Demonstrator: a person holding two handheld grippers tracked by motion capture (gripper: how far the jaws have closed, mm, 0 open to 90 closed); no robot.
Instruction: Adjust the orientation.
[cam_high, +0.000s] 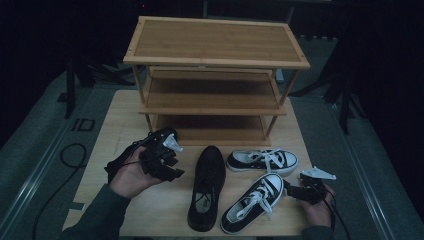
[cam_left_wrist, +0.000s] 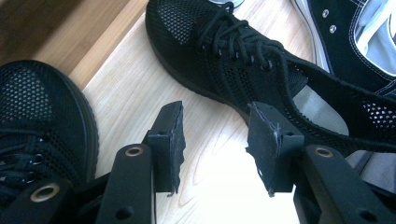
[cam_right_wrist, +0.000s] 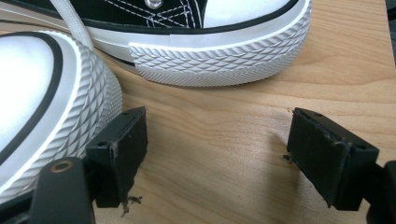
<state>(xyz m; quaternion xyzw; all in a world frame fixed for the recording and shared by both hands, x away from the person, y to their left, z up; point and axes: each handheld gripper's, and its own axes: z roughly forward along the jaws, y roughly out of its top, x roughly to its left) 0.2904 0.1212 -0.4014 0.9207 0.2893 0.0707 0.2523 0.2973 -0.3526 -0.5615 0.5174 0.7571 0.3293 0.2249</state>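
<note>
On the table (cam_high: 150, 210), three shoes wait — your rack (cam_high: 215, 55) has none yet — both grippers' fingers spread, holding nothing.

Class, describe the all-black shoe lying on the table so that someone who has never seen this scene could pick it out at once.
Start at the wooden shoe rack on the table. Three shoes lie before its lowest shelf; take the leftmost, the black mesh shoe, toe toward the rack. Unlike the two sneakers beside it, it has no white sole, toe cap or laces.
</note>
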